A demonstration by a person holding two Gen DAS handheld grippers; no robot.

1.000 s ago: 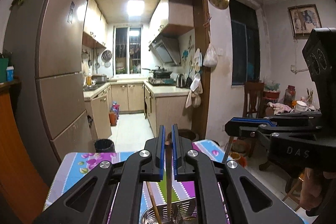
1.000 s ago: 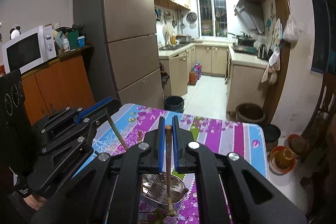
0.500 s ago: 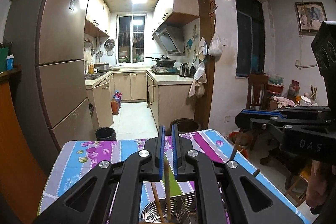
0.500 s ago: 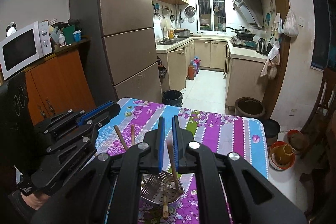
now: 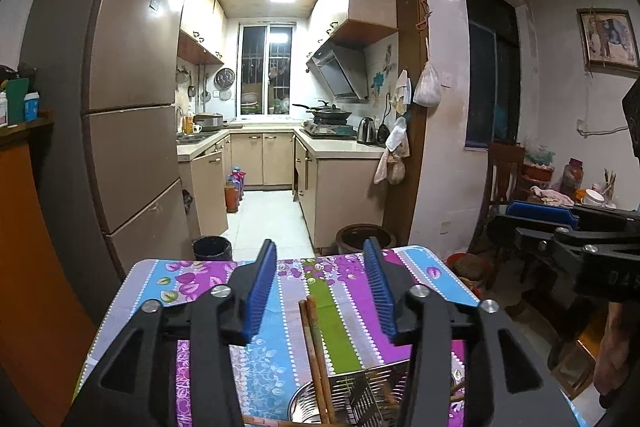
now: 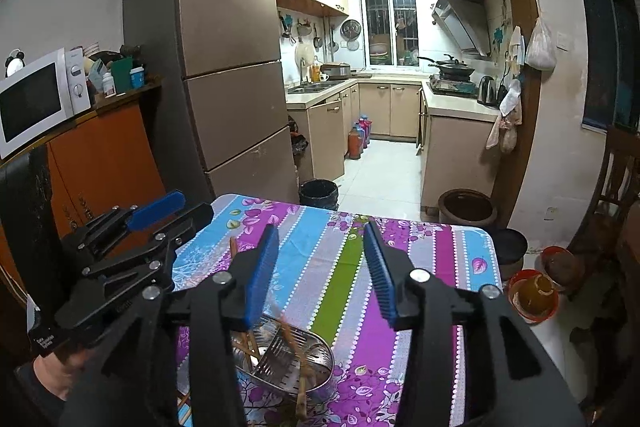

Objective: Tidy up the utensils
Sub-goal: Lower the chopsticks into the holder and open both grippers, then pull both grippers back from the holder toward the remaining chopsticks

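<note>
A round steel utensil holder with a perforated divider stands on the floral striped tablecloth, below both grippers. Wooden chopsticks lean in it; in the right wrist view the chopsticks look blurred. My left gripper is open and empty above the holder. My right gripper is open and empty above the holder too. The left gripper also shows in the right wrist view, and the right gripper in the left wrist view.
A tall fridge and an orange cabinet with a microwave stand left. A black bin, a brown pot and orange bowls sit on the floor beyond the table. A wooden chair stands right.
Both grippers were shut on chopsticks a second ago. Both have opened, and the chopsticks have dropped into the steel holder.
</note>
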